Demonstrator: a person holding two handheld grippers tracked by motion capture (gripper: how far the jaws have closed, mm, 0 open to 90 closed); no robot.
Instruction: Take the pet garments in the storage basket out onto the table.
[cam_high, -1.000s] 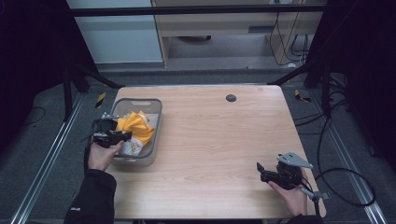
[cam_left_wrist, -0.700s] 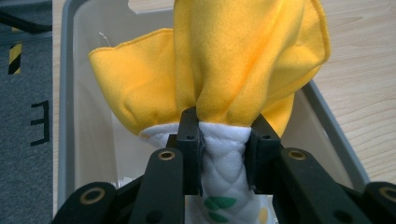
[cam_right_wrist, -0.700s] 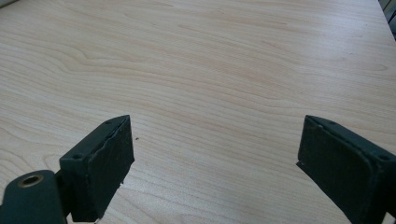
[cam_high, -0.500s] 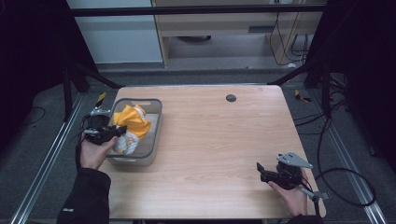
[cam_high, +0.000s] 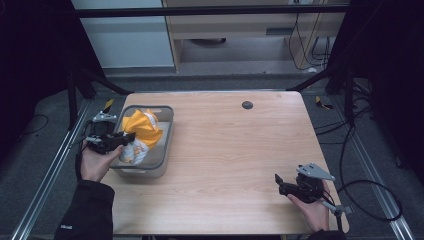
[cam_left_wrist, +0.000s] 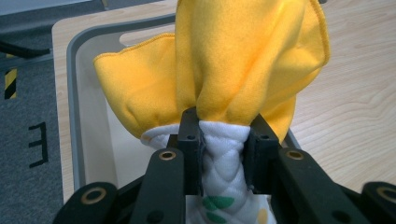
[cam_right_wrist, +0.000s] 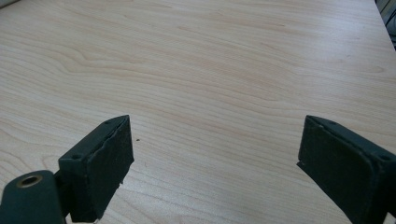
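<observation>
**Cloths coming out of the bin**

The left tool (cam_left_wrist: 223, 140) is clenched on a bunched pair of cloths: a soft yellow fleece cloth (cam_left_wrist: 243, 60) and, under it, a white quilted cloth with green and yellow print (cam_left_wrist: 223, 163). In the high view the bundle hangs from that tool (cam_high: 122, 137) above the grey plastic bin with rounded corners (cam_high: 162, 150), which stands at the left edge of the tabletop; part of the fabric appears to trail inside the bin. The step in hand looks like lifting the cloths clear. The next move probably calls for enough height to free the trailing ends from the rim, then a carry across to bare wood.

The right tool (cam_right_wrist: 215, 154) is released, its jaws wide apart with nothing between them, low over the near right corner (cam_high: 287, 185).

The light wood-grain tabletop (cam_high: 225, 150) bears a small dark round disc (cam_high: 247, 105) near its far edge. Around it are grey floor, black frame bars and cables.
</observation>
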